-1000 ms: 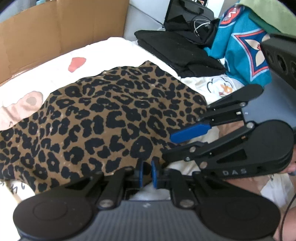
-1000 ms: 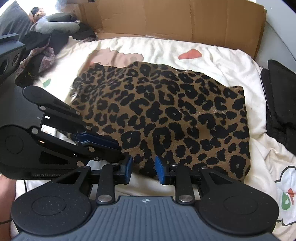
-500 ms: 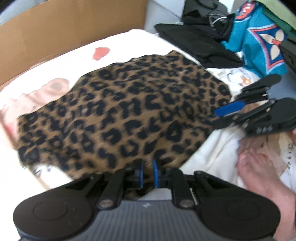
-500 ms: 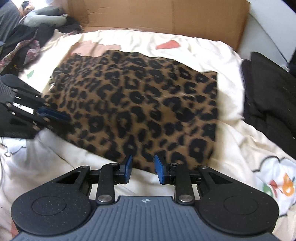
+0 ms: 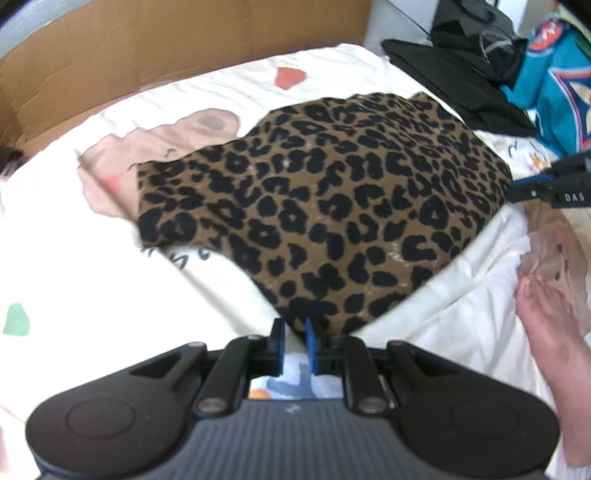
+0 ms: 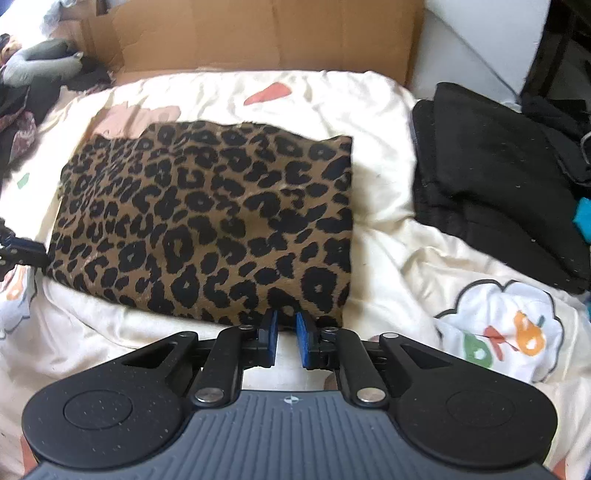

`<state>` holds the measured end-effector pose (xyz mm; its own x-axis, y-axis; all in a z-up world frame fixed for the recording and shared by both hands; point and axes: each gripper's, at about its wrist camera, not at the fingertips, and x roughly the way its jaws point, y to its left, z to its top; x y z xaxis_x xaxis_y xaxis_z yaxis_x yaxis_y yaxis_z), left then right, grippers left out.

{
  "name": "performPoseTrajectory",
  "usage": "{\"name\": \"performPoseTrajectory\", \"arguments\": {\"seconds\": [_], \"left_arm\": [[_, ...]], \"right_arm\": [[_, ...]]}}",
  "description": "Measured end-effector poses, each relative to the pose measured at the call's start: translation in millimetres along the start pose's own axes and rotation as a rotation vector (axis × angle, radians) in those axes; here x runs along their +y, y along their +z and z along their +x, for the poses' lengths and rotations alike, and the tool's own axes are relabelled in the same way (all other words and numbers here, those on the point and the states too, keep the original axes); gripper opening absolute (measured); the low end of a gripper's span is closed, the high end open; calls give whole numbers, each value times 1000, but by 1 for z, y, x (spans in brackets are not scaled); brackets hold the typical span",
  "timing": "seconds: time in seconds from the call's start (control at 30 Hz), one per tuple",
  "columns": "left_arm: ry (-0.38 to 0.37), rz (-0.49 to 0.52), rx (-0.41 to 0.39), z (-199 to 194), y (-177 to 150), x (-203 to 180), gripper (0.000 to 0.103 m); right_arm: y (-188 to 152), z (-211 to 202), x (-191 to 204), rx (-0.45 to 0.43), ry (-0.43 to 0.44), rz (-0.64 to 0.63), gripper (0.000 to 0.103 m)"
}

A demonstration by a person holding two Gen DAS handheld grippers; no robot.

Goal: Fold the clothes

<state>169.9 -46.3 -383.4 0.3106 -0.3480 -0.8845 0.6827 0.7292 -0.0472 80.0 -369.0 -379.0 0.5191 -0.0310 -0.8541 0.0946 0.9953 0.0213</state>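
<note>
Left wrist view: the left gripper (image 5: 293,341) is seen nearest the lens, its blue pads (image 5: 311,345) drawn close together and clamped on the near corner of the leopard-print garment (image 5: 325,206). The garment is spread over the cream bedsheet (image 5: 92,258), which carries printed cartoon figures. At the right edge of this view a bare foot (image 5: 543,317) is seen resting on the sheet, and the tip of the right gripper (image 5: 532,188) is met at the garment's right corner. Further off, folded black clothes (image 5: 454,85) and a teal garment (image 5: 561,99) lie at the far right corner of the bed, and a cardboard sheet (image 5: 147,48) is stood along the far edge.

Right wrist view: the right gripper (image 6: 285,334) is shown at the garment's near right corner; its jaws have just been closing, and the hem is caught between the pad tips, though a gap is still seen between the pads lower down. The garment (image 6: 207,221) is laid as a rough rectangle in the middle of the bedsheet (image 6: 388,266). The left gripper's tip (image 6: 22,251) is seen at the garment's left corner. A black pile (image 6: 498,177) lies along the right edge, and the cardboard (image 6: 258,33) at the far edge.
</note>
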Motion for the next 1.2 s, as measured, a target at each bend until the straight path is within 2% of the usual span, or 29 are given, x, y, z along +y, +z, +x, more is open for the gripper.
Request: {"name": "performPoseTrajectory", "arguments": {"seconds": [0.13,0.2,0.27,0.37,0.5,0.63,0.73,0.77,0.83,0.9,1.07,1.13,1.2], "left_arm": [[-11,-55,-14,-10,-1,5,14],[-19,-79,-21,-12,0,7,19],[-30,-99,-23,-13,1,7,24],[-50,-100,-30,-12,6,4,25],[-66,-98,-26,-9,10,0,27],[-77,-119,-10,-6,10,1,28],[-85,-141,1,-4,9,4,28],[-88,-148,6,-3,8,5,28],[-91,-157,14,-2,7,7,33],[-92,-157,24,0,6,8,40],[-144,-227,41,9,2,15,40],[-173,-266,46,14,1,18,41],[-211,-347,57,19,-2,26,41]], "right_arm": [[-4,-5,-17,5,43,130,20],[-6,-4,-29,6,83,236,22],[-8,-1,-38,6,125,329,30],[-11,8,-44,-2,179,422,31],[-17,25,-49,24,209,532,36],[-28,35,-70,21,300,740,36],[-30,35,-79,8,330,802,32],[-30,34,-80,2,334,801,20],[-30,31,-81,-17,341,794,13],[-30,26,-81,-41,352,794,12],[-30,28,-83,-43,347,787,13],[-31,32,-84,-26,346,805,17],[-37,38,-86,-20,369,859,19]]}}
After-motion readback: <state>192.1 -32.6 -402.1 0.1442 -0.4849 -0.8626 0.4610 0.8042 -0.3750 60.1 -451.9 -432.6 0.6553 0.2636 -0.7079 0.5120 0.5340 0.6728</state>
